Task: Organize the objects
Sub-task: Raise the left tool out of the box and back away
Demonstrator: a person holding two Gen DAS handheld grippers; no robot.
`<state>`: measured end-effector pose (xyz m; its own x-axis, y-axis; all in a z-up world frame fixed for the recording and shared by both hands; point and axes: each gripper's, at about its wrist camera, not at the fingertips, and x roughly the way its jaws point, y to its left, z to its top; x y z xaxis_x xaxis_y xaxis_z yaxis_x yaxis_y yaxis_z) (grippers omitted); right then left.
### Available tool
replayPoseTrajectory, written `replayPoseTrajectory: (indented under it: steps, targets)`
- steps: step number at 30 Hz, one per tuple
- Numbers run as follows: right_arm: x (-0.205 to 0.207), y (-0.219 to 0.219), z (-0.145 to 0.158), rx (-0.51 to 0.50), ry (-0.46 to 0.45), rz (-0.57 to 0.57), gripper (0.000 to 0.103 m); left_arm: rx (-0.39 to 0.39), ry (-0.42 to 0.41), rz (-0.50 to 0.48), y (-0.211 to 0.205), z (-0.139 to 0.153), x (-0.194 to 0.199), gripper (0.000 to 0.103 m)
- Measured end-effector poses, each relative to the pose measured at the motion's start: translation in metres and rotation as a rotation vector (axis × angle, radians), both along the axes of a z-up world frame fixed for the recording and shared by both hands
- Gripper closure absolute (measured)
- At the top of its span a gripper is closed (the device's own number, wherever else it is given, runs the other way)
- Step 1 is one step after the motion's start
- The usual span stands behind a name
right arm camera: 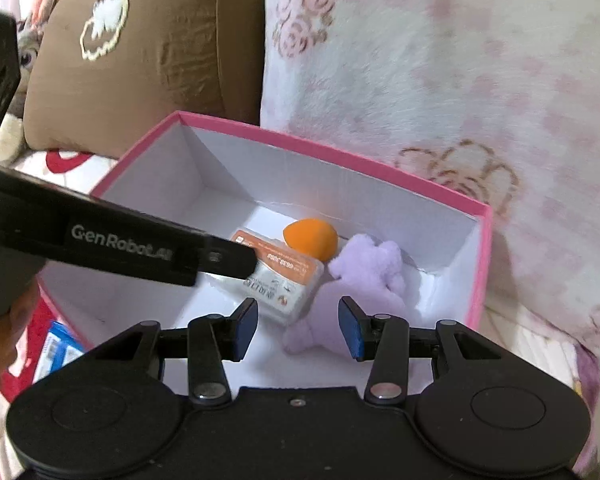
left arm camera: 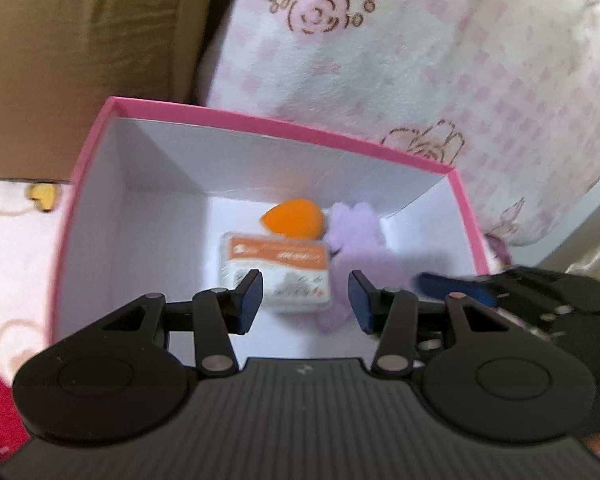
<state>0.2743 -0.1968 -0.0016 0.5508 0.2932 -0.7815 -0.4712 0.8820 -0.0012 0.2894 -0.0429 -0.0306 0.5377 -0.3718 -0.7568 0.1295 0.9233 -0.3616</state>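
Observation:
A pink box (left arm camera: 284, 126) with white inside walls holds an orange egg-shaped sponge (left arm camera: 292, 216), a white packet with an orange label (left arm camera: 276, 276) and a purple plush toy (left arm camera: 360, 248). My left gripper (left arm camera: 306, 300) hangs over the box, open, with nothing between its blue pads. The packet lies on the box floor below it. In the right wrist view my right gripper (right arm camera: 298, 328) is also open and empty above the plush toy (right arm camera: 372, 276). The left gripper (right arm camera: 228, 258) reaches in from the left, its tip over the packet (right arm camera: 280, 280). The sponge (right arm camera: 310, 238) lies behind.
A brown cushion (right arm camera: 140, 60) and a pink-and-white rose-print pillow (right arm camera: 460, 80) stand right behind the box (right arm camera: 340, 152). A blue-and-white packet (right arm camera: 56, 352) lies on the red-patterned cover left of the box. A hand (right arm camera: 4, 328) holds the left gripper.

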Motion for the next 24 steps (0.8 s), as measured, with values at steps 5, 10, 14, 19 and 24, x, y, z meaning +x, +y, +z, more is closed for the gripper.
replayPoseTrajectory:
  steps: [5,10,14,19,24]
  targets:
    - [-0.037,-0.002,0.024,-0.025,-0.039,0.007,0.053,0.081,-0.02,-0.026,0.0,0.026,-0.031,0.057]
    - [-0.081,-0.003,0.054,-0.035,-0.052,0.027,0.053,0.063,-0.018,-0.069,0.014,0.056,-0.061,0.057]
    - [-0.115,-0.003,0.075,-0.023,-0.051,0.037,0.051,0.065,-0.003,-0.099,0.029,0.08,-0.087,0.056]
    - [-0.142,-0.006,0.084,0.071,0.024,-0.009,0.049,0.09,0.003,-0.127,0.044,0.1,-0.122,0.056]
    - [-0.169,-0.002,0.094,0.1,0.05,-0.008,0.049,0.135,0.007,-0.155,0.051,0.112,-0.151,0.056]
